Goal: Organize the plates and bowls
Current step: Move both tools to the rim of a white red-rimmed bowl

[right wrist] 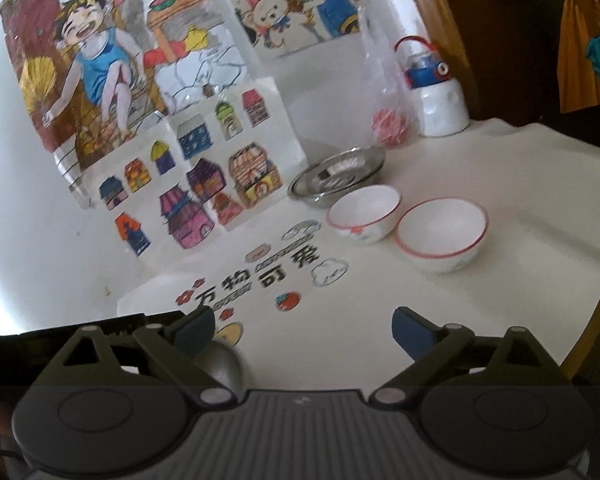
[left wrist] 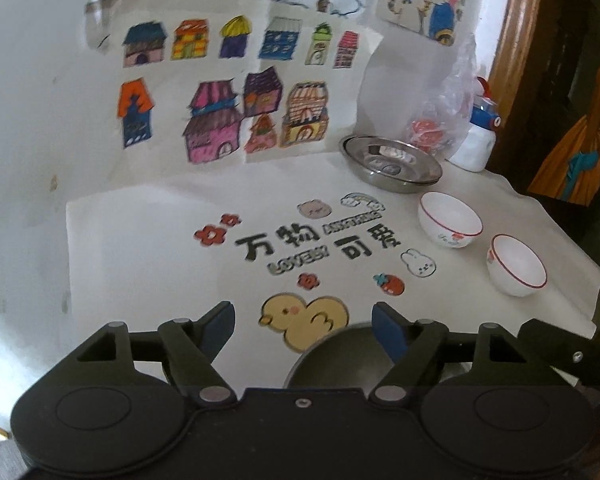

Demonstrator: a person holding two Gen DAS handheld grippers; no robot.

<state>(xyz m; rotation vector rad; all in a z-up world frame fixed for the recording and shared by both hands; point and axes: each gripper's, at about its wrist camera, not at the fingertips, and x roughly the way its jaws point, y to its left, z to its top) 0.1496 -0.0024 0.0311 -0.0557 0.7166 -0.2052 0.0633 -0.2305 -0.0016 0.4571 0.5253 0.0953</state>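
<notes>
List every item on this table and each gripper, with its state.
Stacked steel plates: upright, empty.
Far red-rimmed white bowl: upright, empty.
Near red-rimmed white bowl: upright, empty.
Grey metal dish: under left gripper, ungrasped.
Left gripper: open.
Right gripper: open.
White bottle: upright, capped.

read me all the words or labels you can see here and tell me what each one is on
"万物" on the tablecloth, large black characters.
"可爱" on the tablecloth, beside them.
"LOVELY" under "万物", blurred but likely.
Small outlined word above "可爱": too blurred to read.
Print on the nearer white bowl side: too small to read.
Wall drawings, bottle, steel plates: no readable text.
</notes>
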